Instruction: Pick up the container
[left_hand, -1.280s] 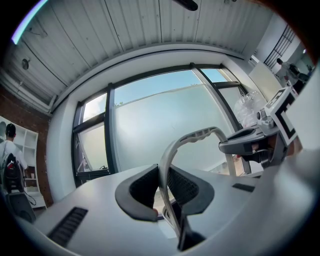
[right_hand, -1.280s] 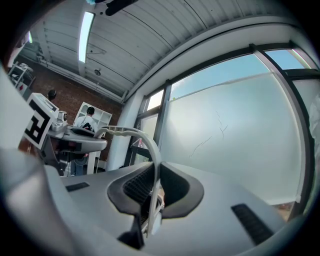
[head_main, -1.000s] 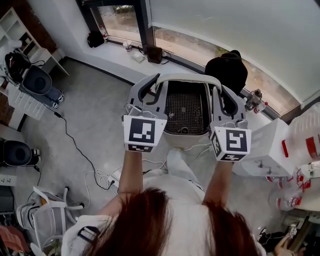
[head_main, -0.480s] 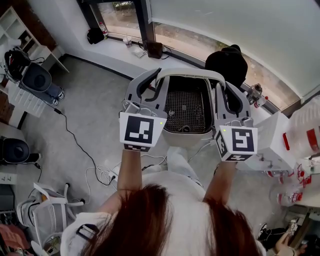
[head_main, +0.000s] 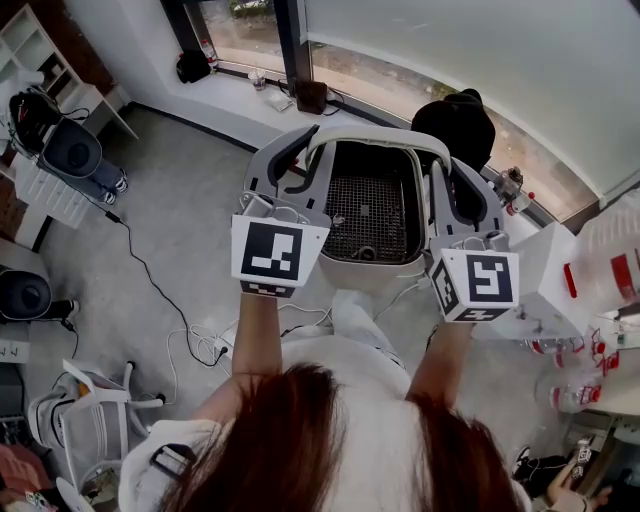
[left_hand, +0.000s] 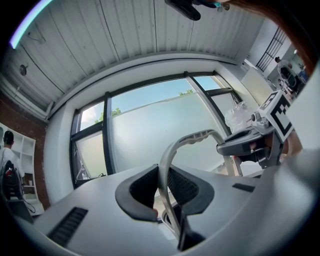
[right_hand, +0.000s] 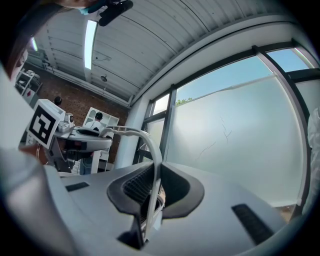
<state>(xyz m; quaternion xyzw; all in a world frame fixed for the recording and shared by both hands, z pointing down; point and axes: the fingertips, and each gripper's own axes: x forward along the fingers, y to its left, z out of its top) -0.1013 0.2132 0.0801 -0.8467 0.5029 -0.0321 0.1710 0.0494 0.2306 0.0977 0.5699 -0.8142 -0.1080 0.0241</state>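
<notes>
While fingers of left gripper (left_hand: 167, 186) and right gripper (right_hand: 151, 192) are each clamped on opposite thin side edges, pale grey plastic container with wire-mesh bottom (head_main: 374, 270) hangs between them, above the floor (head_main: 180, 200). Risk: hands drifting apart or rising unevenly; a pinch slips, container tilts, drops.

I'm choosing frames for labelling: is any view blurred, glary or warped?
Head view: sharp, even daylight, container clear. Left gripper view: heavy fisheye bend, dark corners, handle legible against the bright window. Right gripper view: same bend and dark rim; the ceiling lamp glares.
</notes>
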